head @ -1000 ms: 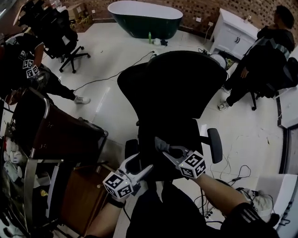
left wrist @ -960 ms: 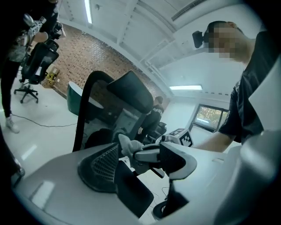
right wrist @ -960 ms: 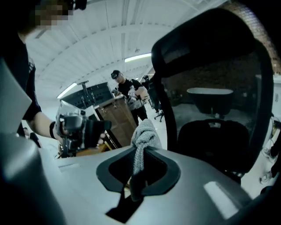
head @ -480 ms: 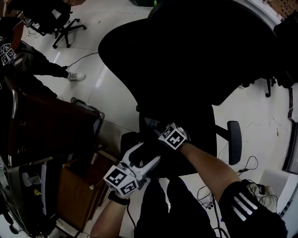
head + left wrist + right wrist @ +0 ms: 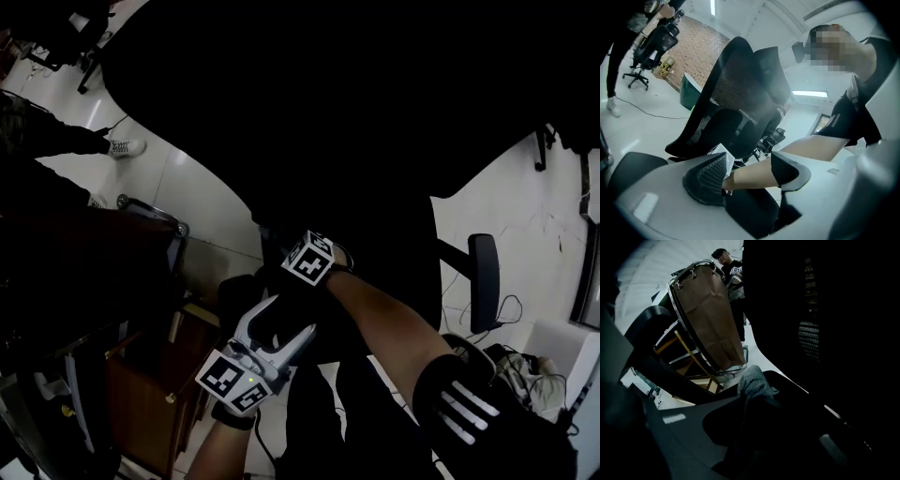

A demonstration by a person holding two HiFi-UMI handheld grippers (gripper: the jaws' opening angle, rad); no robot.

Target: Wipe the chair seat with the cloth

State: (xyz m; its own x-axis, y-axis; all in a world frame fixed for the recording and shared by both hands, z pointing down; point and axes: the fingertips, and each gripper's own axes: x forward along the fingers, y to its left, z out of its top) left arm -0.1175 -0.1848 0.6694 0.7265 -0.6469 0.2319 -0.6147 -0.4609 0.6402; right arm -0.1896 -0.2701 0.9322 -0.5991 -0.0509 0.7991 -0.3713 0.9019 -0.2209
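The left gripper hung with its jaws wide apart and gripped nothing. In its own view the person's bare right forearm crossed just ahead of the tips and filled the gap between them. Beyond the jaws rose the mesh back of the black chair. Further to their left, a second chair stood on the pale floor. The right gripper lay ahead and to the right of the left jaws, low against the chair. Its jaws were closed on the grey cloth, whose bunched end stuck out past the tips. Just beyond those tips, the cloth sat at the edge of the black seat; the dark hid whether it pressed on the seat. Up and to the left of these jaws stood a brown-panelled cart in a metal frame, with a person behind it. To their right there was only the dark chair back. In the head view an armrest stood well to the right of both grippers.
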